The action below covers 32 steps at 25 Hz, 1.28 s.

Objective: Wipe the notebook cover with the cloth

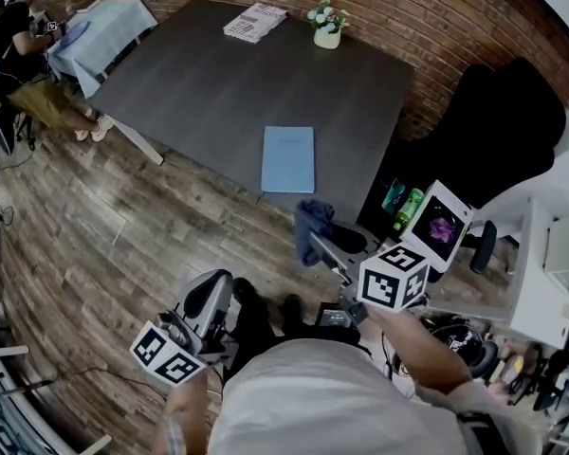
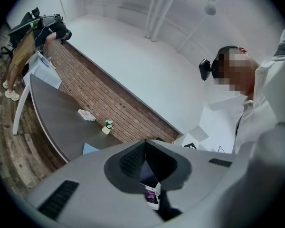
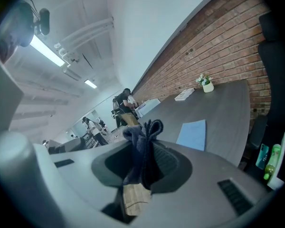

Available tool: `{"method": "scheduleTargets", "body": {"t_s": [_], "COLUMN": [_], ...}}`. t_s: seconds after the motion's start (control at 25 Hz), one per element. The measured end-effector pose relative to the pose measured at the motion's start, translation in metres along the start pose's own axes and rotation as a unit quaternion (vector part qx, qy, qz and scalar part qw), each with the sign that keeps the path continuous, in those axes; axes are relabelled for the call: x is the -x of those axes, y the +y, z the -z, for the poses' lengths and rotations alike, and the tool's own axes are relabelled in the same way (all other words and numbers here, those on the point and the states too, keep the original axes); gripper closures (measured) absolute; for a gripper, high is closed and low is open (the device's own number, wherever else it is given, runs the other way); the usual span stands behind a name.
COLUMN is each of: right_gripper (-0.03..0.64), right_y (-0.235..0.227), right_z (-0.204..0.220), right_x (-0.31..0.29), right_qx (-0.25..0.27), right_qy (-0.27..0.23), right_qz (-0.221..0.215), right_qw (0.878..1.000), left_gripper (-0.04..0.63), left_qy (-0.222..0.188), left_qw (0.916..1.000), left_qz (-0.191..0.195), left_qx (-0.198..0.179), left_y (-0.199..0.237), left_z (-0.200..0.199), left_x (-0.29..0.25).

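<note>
One light-blue notebook lies flat and closed on the dark grey table, close to the table's near edge and nearer its right corner than its left. We see nothing resting on the cover, and neither tool touches it.

We find the cloth, dark blue and bunched, clamped between the jaws of the right gripper. A folded tuft stands up past the jaw tips and a tan tag hangs below them. In the head view this gripper is held off the table, just beyond the near edge and below the notebook's near short side.

We read the left gripper as closed, its ribbed pads meeting along one line with nothing between them. It hangs low at the left of the head view, well apart from the table and over the wooden plank floor.

At the table's far edge stand a small white pot of flowers and, to its left, a stack of printed papers. Both are well apart from the notebook. A red brick wall runs behind the far edge and down the right side. A black chair stands off the right corner, with a green bottle near its base. At the far left, a person sits beside a second table with a pale top.
</note>
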State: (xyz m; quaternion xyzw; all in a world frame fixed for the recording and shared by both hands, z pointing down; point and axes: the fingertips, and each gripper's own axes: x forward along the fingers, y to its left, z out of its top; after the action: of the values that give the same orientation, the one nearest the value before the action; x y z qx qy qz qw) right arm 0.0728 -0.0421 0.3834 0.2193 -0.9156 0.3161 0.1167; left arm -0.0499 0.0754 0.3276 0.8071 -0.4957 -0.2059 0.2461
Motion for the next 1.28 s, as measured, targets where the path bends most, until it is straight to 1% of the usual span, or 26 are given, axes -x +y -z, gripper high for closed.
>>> {"method": "scheduleTargets", "body": {"t_s": [0.16, 0.36, 0.56, 0.8, 1.04, 1.16, 1.28], "right_gripper": [0.514, 0.514, 0.512, 0.511, 0.511, 0.511, 0.511], "right_y": [-0.014, -0.031, -0.043, -0.052, -0.071, -0.080, -0.090], "right_z": [-0.007, -0.024, -0.039, -0.047, -0.049, -0.051, -0.056], "right_x": [-0.023, -0.055, -0.083, -0.109, -0.127, -0.133, -0.140], "right_qx": [-0.007, -0.023, -0.037, -0.049, -0.054, -0.050, -0.044], "right_qy": [0.001, -0.011, -0.020, -0.026, -0.013, -0.002, 0.010], "right_qz": [0.023, 0.060, 0.092, 0.128, 0.159, 0.164, 0.161], "right_qw": [1.000, 0.998, 0.995, 0.990, 0.986, 0.985, 0.986], "left_gripper": [0.586, 0.586, 0.586, 0.586, 0.586, 0.586, 0.586], "left_qy": [0.013, 0.039, 0.065, 0.092, 0.102, 0.103, 0.102], "left_qw": [0.9998, 0.9981, 0.9952, 0.9907, 0.9885, 0.9890, 0.9908], "left_qz": [0.016, 0.046, 0.071, 0.096, 0.107, 0.101, 0.085], "left_qx": [0.007, 0.014, 0.018, 0.029, 0.033, 0.032, 0.027], "left_y": [0.029, 0.067, 0.104, 0.140, 0.166, 0.173, 0.183], "left_z": [-0.010, -0.027, -0.045, -0.053, -0.056, -0.054, -0.052], "left_x": [-0.018, -0.043, -0.065, -0.079, -0.090, -0.096, -0.105]}}
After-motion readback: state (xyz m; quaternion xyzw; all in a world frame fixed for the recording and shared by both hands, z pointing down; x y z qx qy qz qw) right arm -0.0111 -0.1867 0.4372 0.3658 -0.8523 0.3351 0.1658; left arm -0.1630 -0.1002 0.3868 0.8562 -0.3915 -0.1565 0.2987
